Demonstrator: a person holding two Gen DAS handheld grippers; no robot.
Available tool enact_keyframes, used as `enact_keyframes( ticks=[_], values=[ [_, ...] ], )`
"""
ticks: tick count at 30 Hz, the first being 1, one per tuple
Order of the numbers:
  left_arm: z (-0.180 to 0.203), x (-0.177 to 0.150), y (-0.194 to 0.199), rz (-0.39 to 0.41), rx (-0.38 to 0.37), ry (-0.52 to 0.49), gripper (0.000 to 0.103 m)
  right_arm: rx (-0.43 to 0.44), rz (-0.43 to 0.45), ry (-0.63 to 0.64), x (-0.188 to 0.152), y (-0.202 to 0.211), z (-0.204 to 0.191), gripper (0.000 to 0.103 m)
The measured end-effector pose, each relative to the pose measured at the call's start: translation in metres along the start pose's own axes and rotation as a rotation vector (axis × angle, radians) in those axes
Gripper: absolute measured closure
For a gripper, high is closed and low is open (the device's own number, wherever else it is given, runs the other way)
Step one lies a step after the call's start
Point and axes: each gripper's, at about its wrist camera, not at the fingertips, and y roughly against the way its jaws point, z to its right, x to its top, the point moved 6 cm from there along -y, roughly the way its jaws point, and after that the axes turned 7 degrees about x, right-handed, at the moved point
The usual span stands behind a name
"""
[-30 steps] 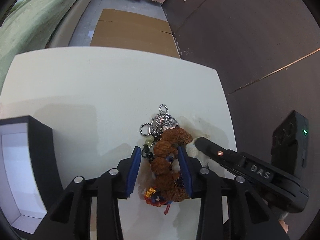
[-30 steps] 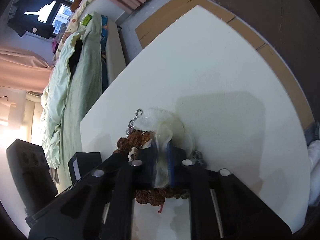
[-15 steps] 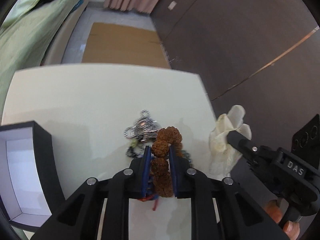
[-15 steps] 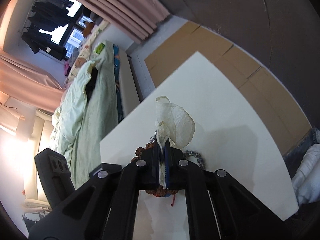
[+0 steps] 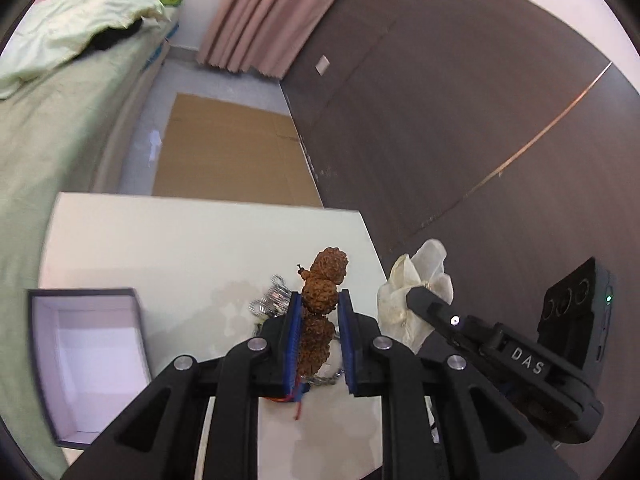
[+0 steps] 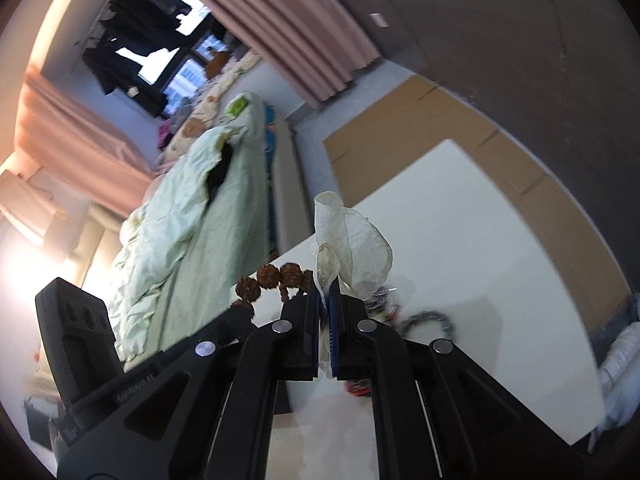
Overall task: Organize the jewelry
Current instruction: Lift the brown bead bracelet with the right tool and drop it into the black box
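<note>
Bedroom, white table (image 5: 168, 248). Open box (image 5: 86, 356) at 9 o'clock. Left gripper (image 5: 319, 320) clamped on brown bead bracelet (image 5: 320, 300), lifted clear; knobbly, grippy, limp, so pinch mid-strand. At 3 o'clock, right gripper (image 6: 325, 300) shut on sheer pouch (image 6: 352, 240): light, soft.

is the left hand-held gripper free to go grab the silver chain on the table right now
Probably not. The left hand-held gripper is shut on the brown bead bracelet, so its jaws are full. The silver chain lies uncovered on the white table just beneath, so the path itself looks clear.
</note>
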Motion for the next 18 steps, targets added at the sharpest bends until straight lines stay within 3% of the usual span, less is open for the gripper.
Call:
enact_keyframes(
  ticks=[11,18],
  values=[
    [-0.051,0.008,0.067,0.118,0.053,0.033,0.087,0.132,-0.052,0.146,-0.029,-0.028,-0.065,0.097],
    [-0.082,0.004,0.088,0.141,0.100,0.050,0.087,0.178,-0.137,0.216,-0.059,-0.060,-0.100,0.097]
  ],
)
